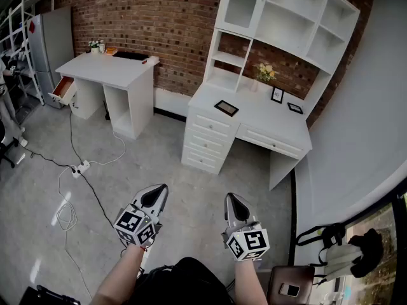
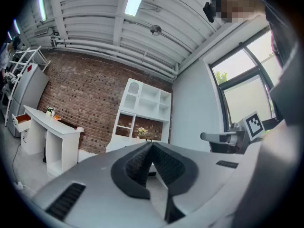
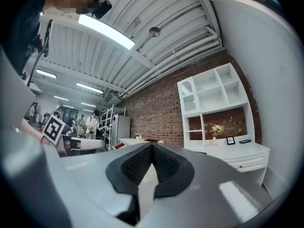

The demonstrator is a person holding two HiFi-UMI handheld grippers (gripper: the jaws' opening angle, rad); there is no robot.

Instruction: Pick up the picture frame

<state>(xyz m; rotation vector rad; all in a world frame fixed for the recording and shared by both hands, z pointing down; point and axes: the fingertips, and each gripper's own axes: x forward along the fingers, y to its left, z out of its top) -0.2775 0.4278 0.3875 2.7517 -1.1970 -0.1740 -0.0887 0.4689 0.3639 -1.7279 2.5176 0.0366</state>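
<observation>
**Frames on the desk, both jaws shut and empty**

The picture frame (image 1: 226,108) lies flat on the white desk (image 1: 254,116), at the left end of the top above the drawers. Farther right on the same top, an upright frame (image 1: 277,94) stands near the brick wall (image 1: 159,24), and a second flat frame (image 1: 295,108) lies just beside it. A vase of flowers (image 1: 266,73) stands behind them, under the white shelf unit (image 1: 280,18) that rises from the desk.

Both grippers are well apart from the desk, held out over the grey floor (image 1: 159,164) and pointing level toward it. The left gripper (image 1: 159,192) has its jaws closed tip to tip with nothing between them; its own view shows the dark pads (image 2: 137,163) meeting at the front. The right gripper (image 1: 232,200) is the same, jaws pressed together and empty, with the pads (image 3: 166,165) touching.

To the left stands a second white desk (image 1: 114,68) with a grey refrigerator (image 1: 48,43) beyond it. A cable and power strip (image 1: 81,168) lie on the floor.
</observation>
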